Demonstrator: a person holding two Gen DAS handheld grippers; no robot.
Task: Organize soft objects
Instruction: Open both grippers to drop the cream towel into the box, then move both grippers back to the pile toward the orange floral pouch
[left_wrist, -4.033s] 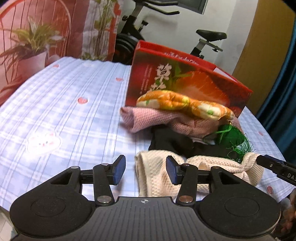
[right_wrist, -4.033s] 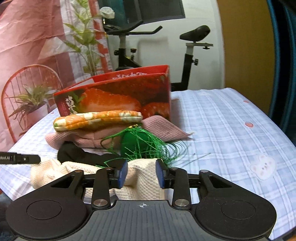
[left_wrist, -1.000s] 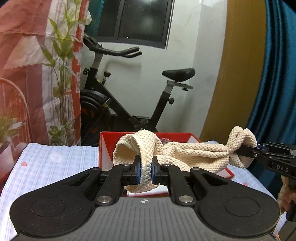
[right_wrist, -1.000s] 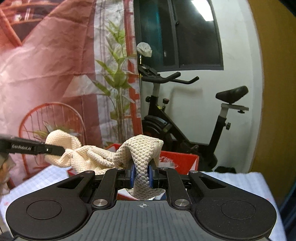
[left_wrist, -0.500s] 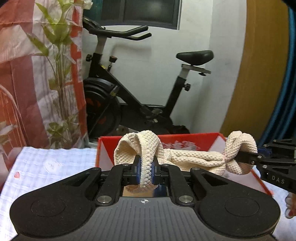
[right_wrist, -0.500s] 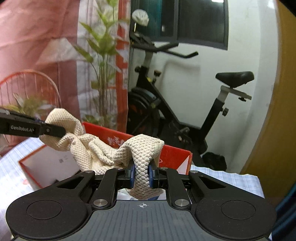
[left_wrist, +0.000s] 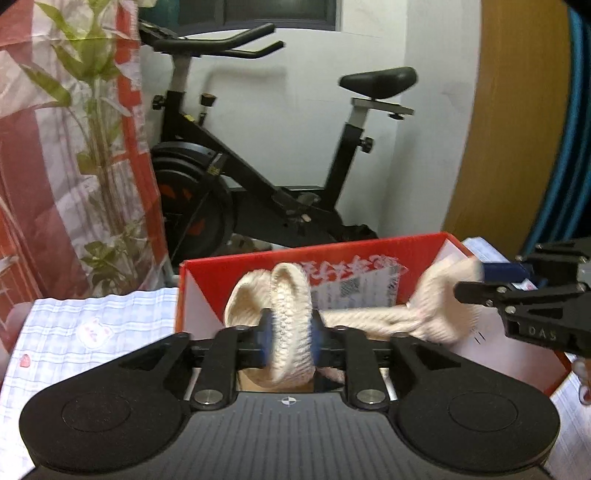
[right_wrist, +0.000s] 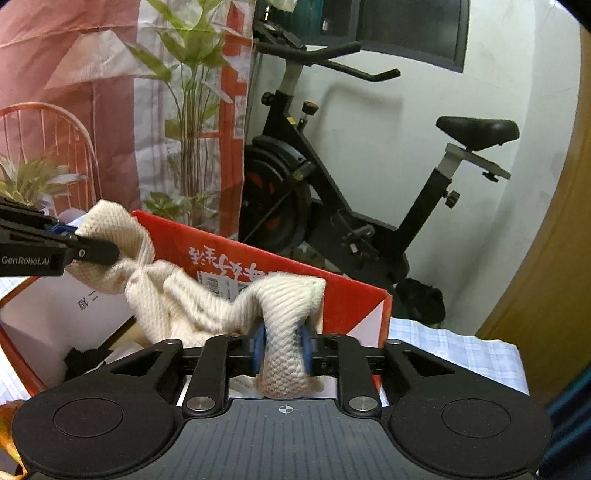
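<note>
A cream knitted cloth (left_wrist: 291, 314) hangs stretched between both grippers over the open red cardboard box (left_wrist: 332, 251). My left gripper (left_wrist: 290, 341) is shut on one end of the cloth. My right gripper (right_wrist: 282, 349) is shut on the other end (right_wrist: 284, 321). In the left wrist view the right gripper (left_wrist: 476, 280) shows at the right, over the box. In the right wrist view the left gripper (right_wrist: 81, 245) shows at the left, above the box's (right_wrist: 280, 266) white inside. A dark soft item (right_wrist: 85, 360) lies inside the box.
The box stands on a bed with a blue checked sheet (left_wrist: 85, 332). Behind it stand an exercise bike (left_wrist: 258, 177), a leafy plant (left_wrist: 99, 147) and a red-white curtain. An orange item (right_wrist: 7, 417) peeks in at the lower left of the right wrist view.
Over the last second both grippers have carried the cloth down and forward over the open box. The box now fills more of both views and its inside shows. Four seconds ago the cloth lay on the bed.
</note>
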